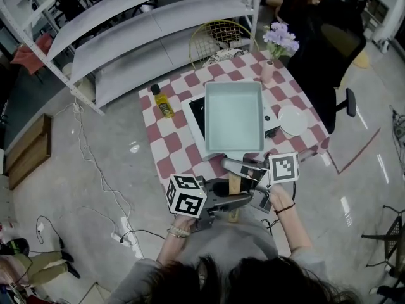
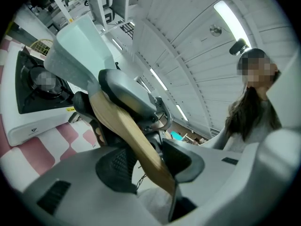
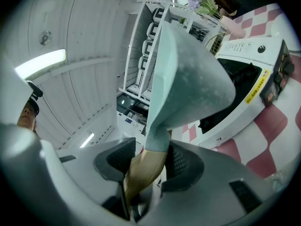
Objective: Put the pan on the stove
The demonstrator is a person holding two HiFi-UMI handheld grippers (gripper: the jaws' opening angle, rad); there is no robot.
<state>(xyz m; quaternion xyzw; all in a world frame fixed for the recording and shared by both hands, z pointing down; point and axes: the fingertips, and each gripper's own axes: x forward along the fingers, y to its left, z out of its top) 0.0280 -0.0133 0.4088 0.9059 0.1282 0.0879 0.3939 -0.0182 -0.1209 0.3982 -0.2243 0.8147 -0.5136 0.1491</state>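
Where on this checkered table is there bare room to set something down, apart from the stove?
The table is bare at its near-left corner, between the oil bottle, the stove and the front edge. Another bare strip runs behind the stove, from the bottle to the flower vase. The right side is crowded: vase, white plate and stove sit close.

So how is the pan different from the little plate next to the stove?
The pan is a pale green rectangle with deep walls and a wooden handle; the plate is round, white and flat. The pan is held over the stove by the left claw and right claw; the plate lies on the checked table. Both look empty.
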